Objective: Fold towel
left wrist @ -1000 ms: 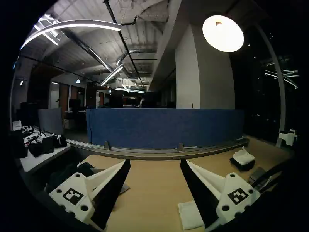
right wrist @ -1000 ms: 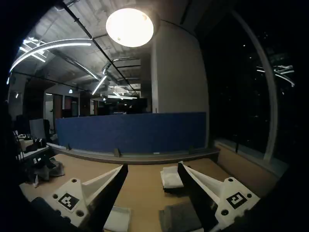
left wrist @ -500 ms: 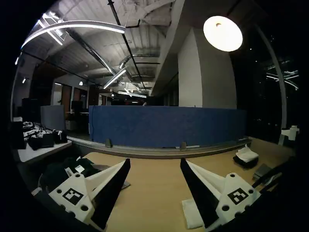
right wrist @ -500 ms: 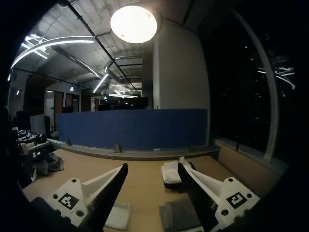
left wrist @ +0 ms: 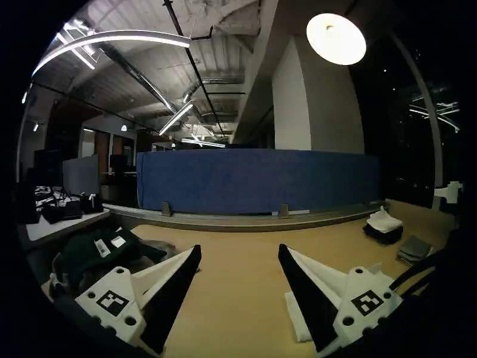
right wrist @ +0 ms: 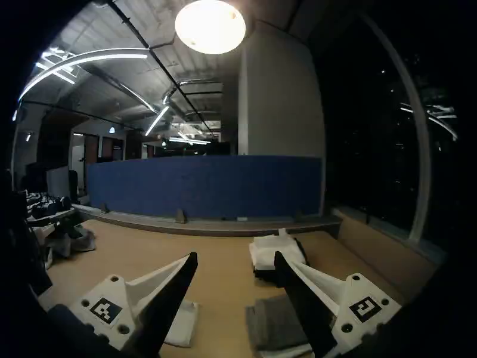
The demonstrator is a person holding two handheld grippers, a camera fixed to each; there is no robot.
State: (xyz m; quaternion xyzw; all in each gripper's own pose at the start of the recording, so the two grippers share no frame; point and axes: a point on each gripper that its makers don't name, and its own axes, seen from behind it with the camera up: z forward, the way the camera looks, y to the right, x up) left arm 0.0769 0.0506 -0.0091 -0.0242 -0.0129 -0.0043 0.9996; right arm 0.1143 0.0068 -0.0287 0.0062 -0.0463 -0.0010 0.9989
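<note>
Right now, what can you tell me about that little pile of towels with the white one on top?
The pile is two folded towels: a white one lying on a dark one, both soft-looking cloth. The white one looks a bit rumpled on top. The pile rests flat on the wooden table, toward its far side. A grey folded towel lies closer, apart from it. One finger of the open right gripper hides a corner of the pile, but nothing seems to hold it.
</note>
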